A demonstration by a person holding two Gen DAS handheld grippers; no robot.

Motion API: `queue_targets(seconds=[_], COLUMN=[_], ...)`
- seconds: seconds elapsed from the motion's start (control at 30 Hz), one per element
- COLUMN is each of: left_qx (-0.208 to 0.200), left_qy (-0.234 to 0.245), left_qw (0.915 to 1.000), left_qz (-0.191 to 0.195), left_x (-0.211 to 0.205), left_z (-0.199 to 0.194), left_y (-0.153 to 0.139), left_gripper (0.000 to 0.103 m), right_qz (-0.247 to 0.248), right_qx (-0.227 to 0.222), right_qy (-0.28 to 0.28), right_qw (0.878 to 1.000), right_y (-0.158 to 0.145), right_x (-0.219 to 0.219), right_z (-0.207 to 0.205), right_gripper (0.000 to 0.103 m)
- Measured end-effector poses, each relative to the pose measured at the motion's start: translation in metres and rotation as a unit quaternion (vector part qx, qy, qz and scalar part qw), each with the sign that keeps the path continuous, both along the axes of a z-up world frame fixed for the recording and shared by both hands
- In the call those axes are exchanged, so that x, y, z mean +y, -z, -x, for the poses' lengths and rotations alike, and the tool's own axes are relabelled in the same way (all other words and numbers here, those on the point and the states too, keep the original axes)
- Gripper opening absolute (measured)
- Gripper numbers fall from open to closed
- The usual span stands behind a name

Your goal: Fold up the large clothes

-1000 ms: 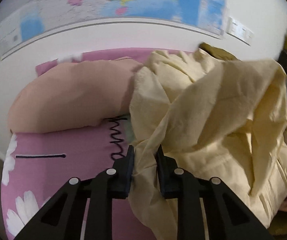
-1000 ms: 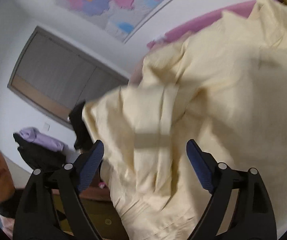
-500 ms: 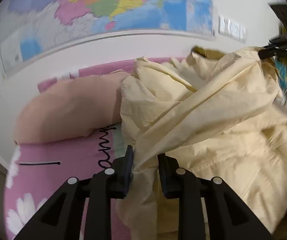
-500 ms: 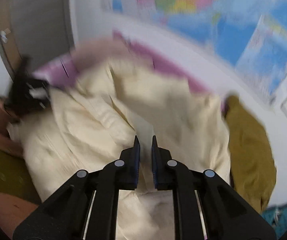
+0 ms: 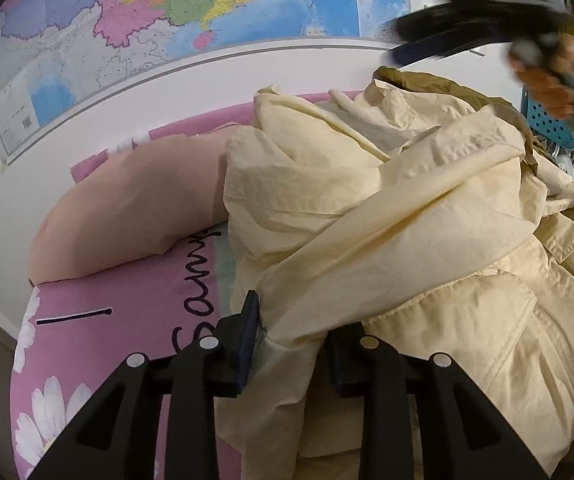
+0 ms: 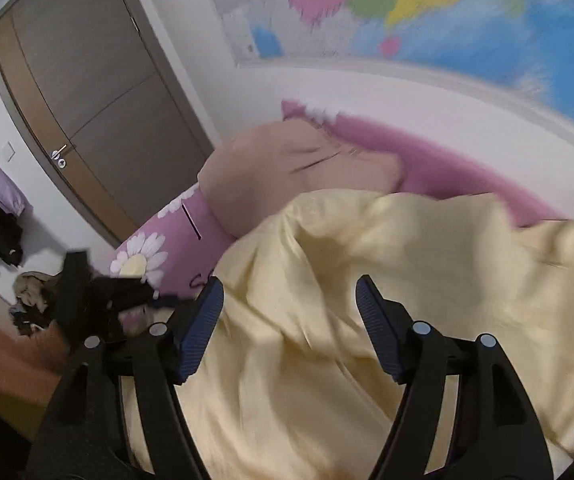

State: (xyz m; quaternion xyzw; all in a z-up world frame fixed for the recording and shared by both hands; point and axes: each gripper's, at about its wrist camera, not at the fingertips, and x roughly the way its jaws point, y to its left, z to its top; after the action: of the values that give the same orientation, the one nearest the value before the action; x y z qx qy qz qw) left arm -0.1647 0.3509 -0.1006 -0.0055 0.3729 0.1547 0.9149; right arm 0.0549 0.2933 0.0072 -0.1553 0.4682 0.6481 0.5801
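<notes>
A large pale yellow shirt point(image 5: 387, 232) lies bunched on the pink bed point(image 5: 99, 344). My left gripper point(image 5: 293, 340) is open, with a fold of the shirt draped loosely between its fingers. My right gripper point(image 6: 289, 320) is open and empty above the yellow shirt point(image 6: 367, 300). The right gripper also shows blurred at the top right of the left wrist view point(image 5: 487, 12), held above the shirt.
A peach pillow point(image 5: 127, 216) lies at the head of the bed. An olive garment point(image 5: 439, 84) sits behind the shirt. A blue basket point(image 5: 551, 124) stands at the right. A wall map point(image 5: 167, 24) hangs above. A brown door point(image 6: 95, 100) is at the left.
My left gripper has opened and let go of the shirt fold. My right gripper closed half a second ago, has opened again and swung over the shirt.
</notes>
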Motion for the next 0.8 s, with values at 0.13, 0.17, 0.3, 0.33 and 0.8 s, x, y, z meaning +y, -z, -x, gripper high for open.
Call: queue_targets(seconds=[0.13, 0.17, 0.3, 0.33, 0.8], left_qx=[0.002, 0.003, 0.005, 0.0, -0.055], left_qy=[-0.002, -0.003, -0.008, -0.006, 0.034], left_qw=[1.0, 0.9999, 0.9992, 0.9987, 0.9954], left_qz=[0.009, 0.012, 0.039, 0.051, 0.071], left_x=[0.003, 0.003, 0.014, 0.017, 0.03], left_z=[-0.002, -0.002, 0.003, 0.005, 0.04], left_y=[0.003, 0.005, 0.013, 0.012, -0.022], left_gripper=[0.028, 0.028, 0.026, 0.026, 0.061], right_qz=[0.059, 0.066, -0.004, -0.027, -0.058], right_qx=[0.043, 0.063, 0.056, 0.05, -0.004], right_qy=[-0.01, -0.021, 0.002, 0.025, 0.118], right_qw=[0.997, 0.996, 0.998, 0.998, 0.991], right_y=[0.045, 0.051, 0.016, 0.002, -0.011], right_x=[0.057, 0.064, 0.066, 0.064, 0.023], right_z=[0.007, 0.006, -0.022, -0.034, -0.066], right_gripper=[0.04, 0.011, 0.002, 0.002, 0.061])
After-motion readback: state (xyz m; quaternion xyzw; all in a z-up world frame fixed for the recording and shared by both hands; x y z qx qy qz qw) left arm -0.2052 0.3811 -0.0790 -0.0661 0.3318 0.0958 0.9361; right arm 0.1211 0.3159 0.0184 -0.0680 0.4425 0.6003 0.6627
